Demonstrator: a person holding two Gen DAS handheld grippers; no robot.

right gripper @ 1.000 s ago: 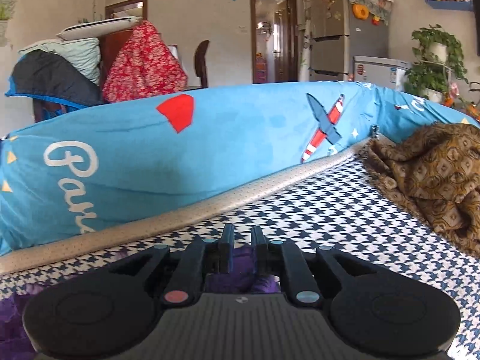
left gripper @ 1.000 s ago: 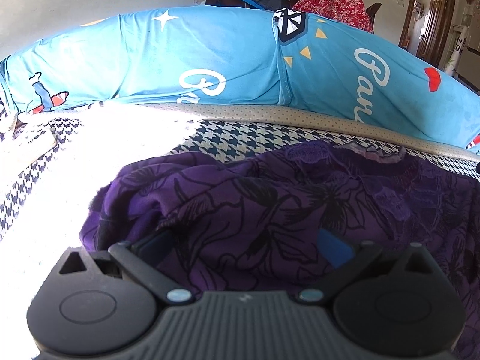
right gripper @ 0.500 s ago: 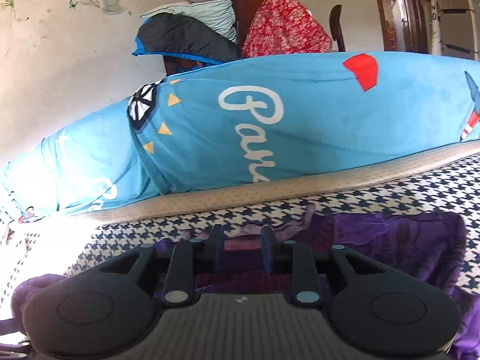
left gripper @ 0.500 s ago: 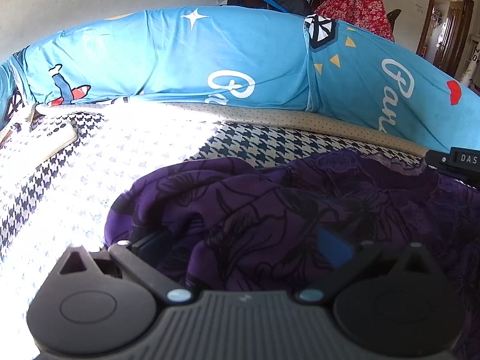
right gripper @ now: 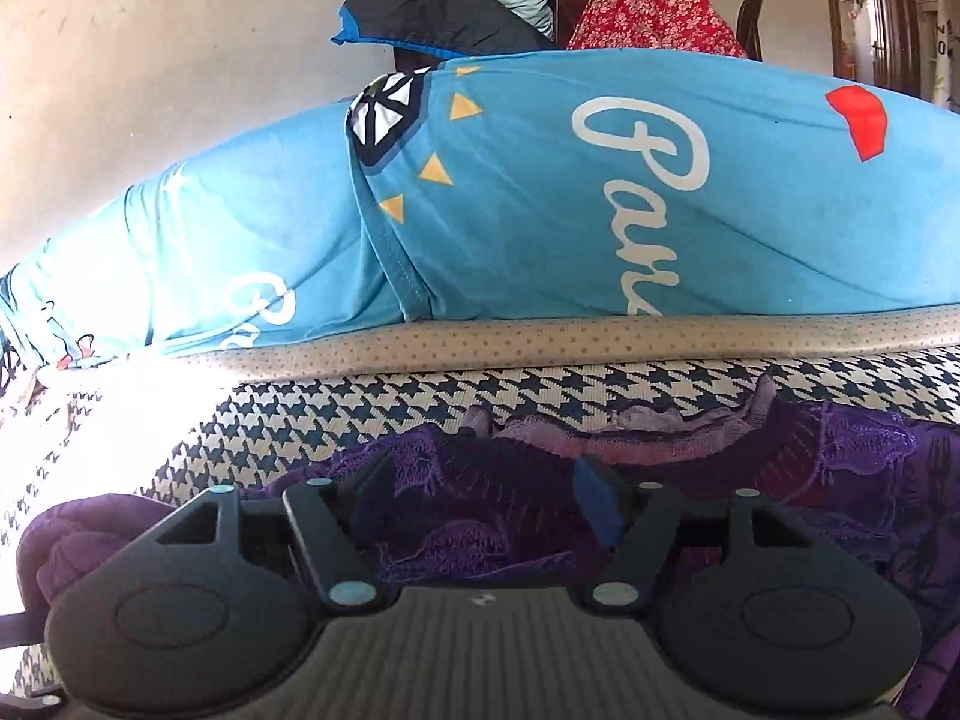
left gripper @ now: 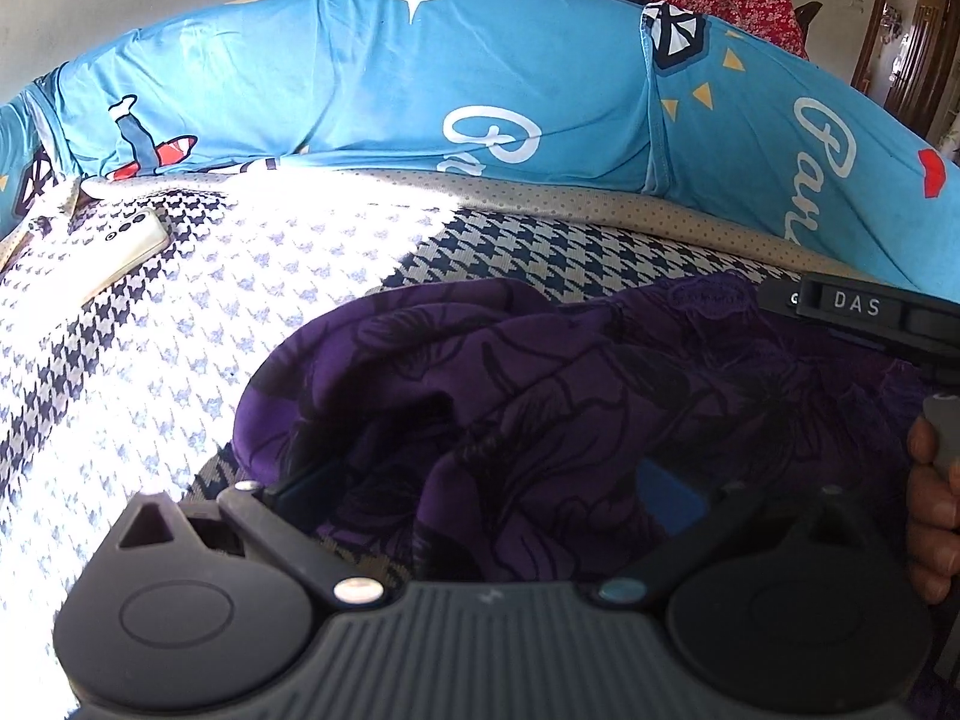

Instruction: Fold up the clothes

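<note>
A crumpled purple garment with a dark flower print lies on the houndstooth bed cover. My left gripper is open, its fingers spread wide over the near edge of the garment, and a fold of cloth lies between them. The right gripper's body and a hand show at the right edge of the left wrist view. In the right wrist view the right gripper stands open low over the garment's lilac frilled edge.
A long blue bolster with white script runs along the back of the bed. A white phone-like device lies at the far left in bright sunlight. Piled clothes sit behind the bolster.
The right gripper has swung left over the purple garment, gone from shut to wide open, and entered the left wrist view. The left gripper has stayed open on the cloth.
</note>
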